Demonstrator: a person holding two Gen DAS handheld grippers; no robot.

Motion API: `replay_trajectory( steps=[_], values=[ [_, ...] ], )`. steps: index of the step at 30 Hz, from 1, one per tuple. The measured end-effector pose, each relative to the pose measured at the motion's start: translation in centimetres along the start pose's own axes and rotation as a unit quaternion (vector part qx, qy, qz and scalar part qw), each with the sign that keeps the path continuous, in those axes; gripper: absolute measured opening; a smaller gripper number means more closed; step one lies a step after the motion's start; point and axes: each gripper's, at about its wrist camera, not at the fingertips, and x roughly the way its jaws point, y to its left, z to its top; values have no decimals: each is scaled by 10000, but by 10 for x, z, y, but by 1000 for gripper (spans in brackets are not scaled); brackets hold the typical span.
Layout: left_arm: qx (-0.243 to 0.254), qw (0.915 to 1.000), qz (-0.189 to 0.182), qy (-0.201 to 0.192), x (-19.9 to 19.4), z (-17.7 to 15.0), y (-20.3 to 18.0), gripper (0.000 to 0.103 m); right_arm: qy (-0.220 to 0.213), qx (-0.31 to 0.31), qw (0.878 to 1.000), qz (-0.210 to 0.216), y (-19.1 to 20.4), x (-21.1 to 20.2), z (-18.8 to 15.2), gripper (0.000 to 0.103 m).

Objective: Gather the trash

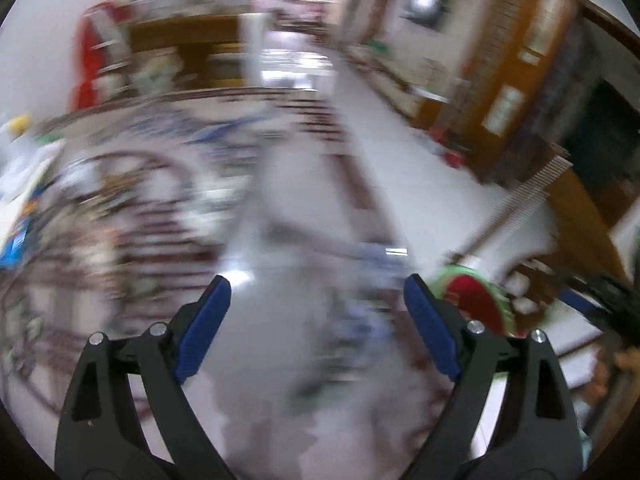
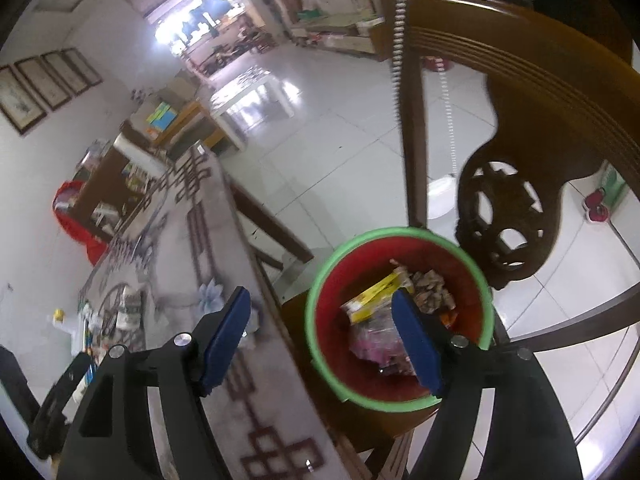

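Both tools stood with their blue pads apart and nothing between them: the left tool [image 1: 318,292] spread wide, the right tool [image 2: 322,308] about half spread. Only the right wrist view was sharp. It showed the round red bin with a green rim [image 2: 320,300] on a dark wooden seat beside the patterned grey surface [image 2: 208,216], holding a yellow wrapper [image 2: 376,294], pink packaging [image 2: 378,338] and brown scraps [image 2: 432,284]. The right tool's right pad covered part of the contents. A carved wooden chair back [image 2: 504,216] rose just behind the bin. The left wrist view was motion-blurred; the bin [image 1: 476,300] showed at right, partly behind the right pad, over white floor tiles [image 1: 400,140].
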Motion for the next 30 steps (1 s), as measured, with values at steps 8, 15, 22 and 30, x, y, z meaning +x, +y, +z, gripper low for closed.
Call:
replay_trajectory(
  steps=[8,15,22,30],
  values=[
    [-1378,9822,1230,341,16,1,152,86,148,-260,9995,24,44,5,-24,71],
    [-1190,9849,1073,651,56,17,180,86,184,-356,9991,-109,80,4,-45,71],
    [-1178,9832,639,1240,94,15,200,36,211,-580,9977,-265,119,1,-69,71],
    [-937,9913,197,906,40,-6,219,30,464,-977,9940,-155,187,34,-88,71]
  ],
)
